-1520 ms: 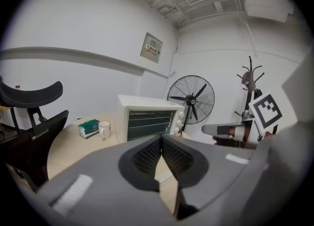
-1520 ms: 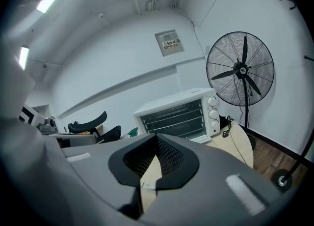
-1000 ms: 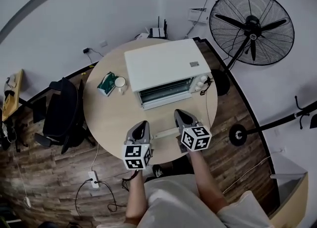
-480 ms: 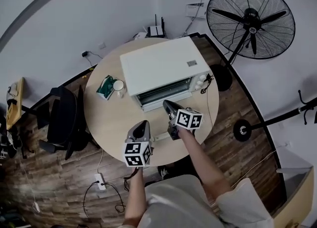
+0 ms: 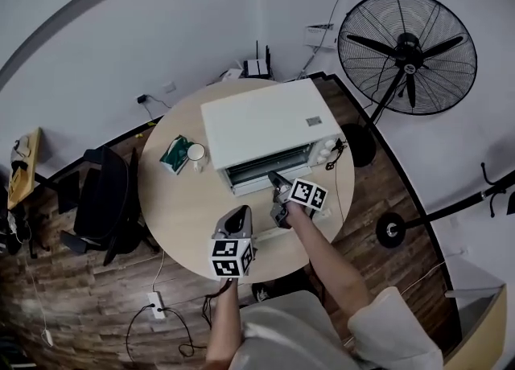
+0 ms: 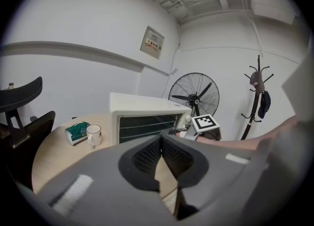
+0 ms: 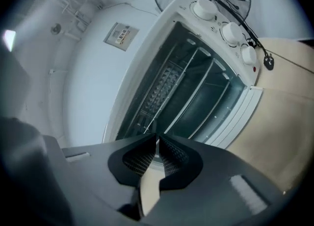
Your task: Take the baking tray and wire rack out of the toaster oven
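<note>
**Both tools shut and empty, the right one up against the toaster oven's front**

On the round table [image 5: 181, 199], the left tool [image 5: 237, 213] hangs back near the person's edge, jaws together on nothing. The toaster oven [image 5: 261, 123] stands ahead of it, mid-table, its front facing the person. The right tool [image 5: 277, 178] is the nearer one, just beside that front towards the knob end, and it too is closed and empty. The wire rack [image 7: 169, 85] shows inside, its long axis running across the oven's width, so it should slide straight out towards the person. The door looks closed. I cannot pick out the baking tray.
</note>
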Demonstrator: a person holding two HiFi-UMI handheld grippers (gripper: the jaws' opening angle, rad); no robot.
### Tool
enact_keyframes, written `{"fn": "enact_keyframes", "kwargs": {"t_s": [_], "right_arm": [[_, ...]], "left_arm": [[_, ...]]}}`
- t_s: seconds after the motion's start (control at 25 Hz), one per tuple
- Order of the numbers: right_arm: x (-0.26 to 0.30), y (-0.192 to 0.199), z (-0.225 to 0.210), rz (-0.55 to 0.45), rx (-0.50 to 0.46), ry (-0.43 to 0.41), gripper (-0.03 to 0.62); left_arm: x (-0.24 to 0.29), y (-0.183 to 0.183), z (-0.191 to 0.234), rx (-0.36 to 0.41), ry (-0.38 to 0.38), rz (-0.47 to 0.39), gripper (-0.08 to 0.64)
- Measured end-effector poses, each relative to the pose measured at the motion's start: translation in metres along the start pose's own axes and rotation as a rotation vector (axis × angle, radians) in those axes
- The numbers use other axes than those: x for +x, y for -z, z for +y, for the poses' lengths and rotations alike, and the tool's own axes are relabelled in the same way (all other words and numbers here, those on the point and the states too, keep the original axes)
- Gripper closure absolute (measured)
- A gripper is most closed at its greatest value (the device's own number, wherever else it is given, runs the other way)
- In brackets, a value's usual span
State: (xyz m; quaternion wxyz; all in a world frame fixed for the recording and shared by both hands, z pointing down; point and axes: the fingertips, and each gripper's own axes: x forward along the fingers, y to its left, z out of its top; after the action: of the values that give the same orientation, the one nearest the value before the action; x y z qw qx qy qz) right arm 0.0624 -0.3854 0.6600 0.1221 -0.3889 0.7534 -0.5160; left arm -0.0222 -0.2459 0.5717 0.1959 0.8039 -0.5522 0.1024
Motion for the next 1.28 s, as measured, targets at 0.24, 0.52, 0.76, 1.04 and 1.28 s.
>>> {"fn": "enact_keyframes", "kwargs": {"t_s": [0.24, 0.52, 0.76, 1.04, 1.28], "right_arm": [[0.017, -0.001, -0.027, -0.038, 0.141, 0.007, 0.563], [0.037, -0.016, -0.041, -0.142, 0.296, -0.052, 0.529], [0.053, -0.036, -0.043, -0.19, 0.353, -0.114, 0.485], [0.069, -0.046, -0.063, -0.245, 0.463, -0.107, 0.476], [0.081, -0.044, -0.063, -0.251, 0.518, -0.12, 0.479]], "left_arm": [[0.003, 0.014, -0.003, -0.037, -0.017, 0.024, 0.503], [0.008, 0.025, 0.002, -0.068, -0.044, 0.046, 0.503], [0.018, 0.039, 0.023, -0.141, -0.092, 0.054, 0.503], [0.012, 0.054, 0.04, -0.184, -0.136, 0.069, 0.503], [0.005, 0.053, 0.053, -0.196, -0.17, 0.06, 0.503]]}}
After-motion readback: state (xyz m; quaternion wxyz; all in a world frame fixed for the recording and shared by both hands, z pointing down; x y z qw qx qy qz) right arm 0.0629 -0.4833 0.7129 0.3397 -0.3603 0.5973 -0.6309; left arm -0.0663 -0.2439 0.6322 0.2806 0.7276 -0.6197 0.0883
